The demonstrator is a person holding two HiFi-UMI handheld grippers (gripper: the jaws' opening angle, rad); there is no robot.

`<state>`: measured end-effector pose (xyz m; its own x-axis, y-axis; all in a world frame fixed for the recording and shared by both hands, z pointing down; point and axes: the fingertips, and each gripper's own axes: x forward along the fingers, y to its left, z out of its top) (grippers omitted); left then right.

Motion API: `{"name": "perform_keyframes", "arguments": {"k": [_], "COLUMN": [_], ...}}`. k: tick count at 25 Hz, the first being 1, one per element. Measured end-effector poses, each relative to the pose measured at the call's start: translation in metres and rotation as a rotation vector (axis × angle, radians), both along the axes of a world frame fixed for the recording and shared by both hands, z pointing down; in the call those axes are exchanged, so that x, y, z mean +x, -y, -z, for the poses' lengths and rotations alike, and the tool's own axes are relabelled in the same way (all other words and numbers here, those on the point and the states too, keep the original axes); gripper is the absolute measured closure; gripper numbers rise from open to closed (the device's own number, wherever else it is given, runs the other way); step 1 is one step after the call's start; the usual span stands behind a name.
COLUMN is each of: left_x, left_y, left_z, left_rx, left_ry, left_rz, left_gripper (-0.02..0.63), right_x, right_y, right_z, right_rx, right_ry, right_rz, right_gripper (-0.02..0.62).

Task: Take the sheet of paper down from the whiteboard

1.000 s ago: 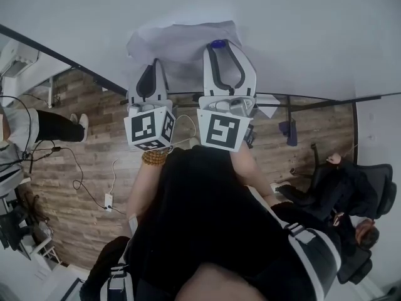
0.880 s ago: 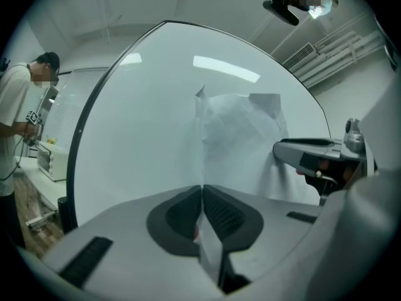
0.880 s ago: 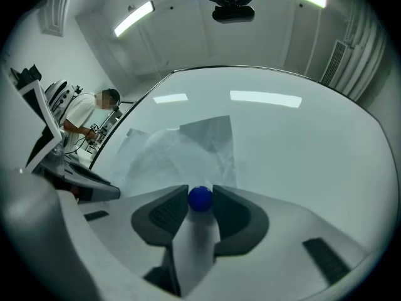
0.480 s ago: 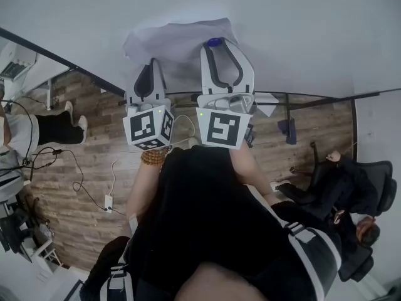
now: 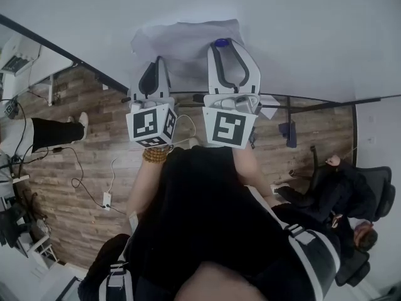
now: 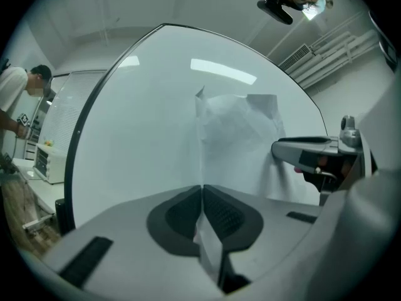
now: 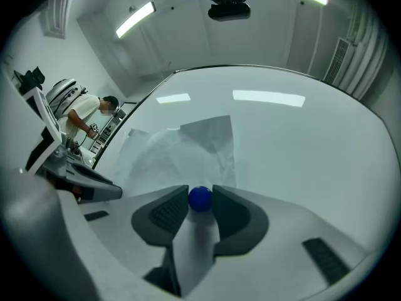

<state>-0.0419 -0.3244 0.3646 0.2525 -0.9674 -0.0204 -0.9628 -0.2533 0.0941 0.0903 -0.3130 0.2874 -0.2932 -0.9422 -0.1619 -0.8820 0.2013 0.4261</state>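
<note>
Tightly clenched, the left gripper (image 6: 202, 190) pinches one edge of the sheet of paper (image 6: 238, 130), which lies crumpled against the whiteboard (image 6: 138, 137). The right gripper (image 7: 200, 193) clasps a round blue magnet (image 5: 220, 42) on the sheet. Whether the magnet touches the board cannot be made out.

Head camera looks down — all views share the whiteboard (image 5: 301, 30).
</note>
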Motion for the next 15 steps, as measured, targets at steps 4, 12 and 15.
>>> {"name": "perform_keyframes", "arguments": {"k": [4, 12, 15], "left_x": [-0.001, -0.0026, -0.0016], "left_y": [-0.0003, 0.0009, 0.0009], "left_z": [-0.0003, 0.0, 0.0002], "left_rx": [-0.009, -0.005, -0.004], "left_ry": [-0.007, -0.03, -0.034], "left_rz": [0.0, 0.001, -0.004], "left_gripper": [0.584, 0.584, 0.586], "right_x": [-0.0009, -0.0015, -0.0007], "right_y": [-0.0005, 0.0004, -0.0003], "right_z": [-0.0022, -0.004, -0.0041], "right_rx": [-0.003, -0.018, -0.028], "right_ry": [-0.032, -0.056, -0.075], "right_rz": [-0.001, 0.036, 0.046], "right_gripper": [0.477, 0.477, 0.477]}}
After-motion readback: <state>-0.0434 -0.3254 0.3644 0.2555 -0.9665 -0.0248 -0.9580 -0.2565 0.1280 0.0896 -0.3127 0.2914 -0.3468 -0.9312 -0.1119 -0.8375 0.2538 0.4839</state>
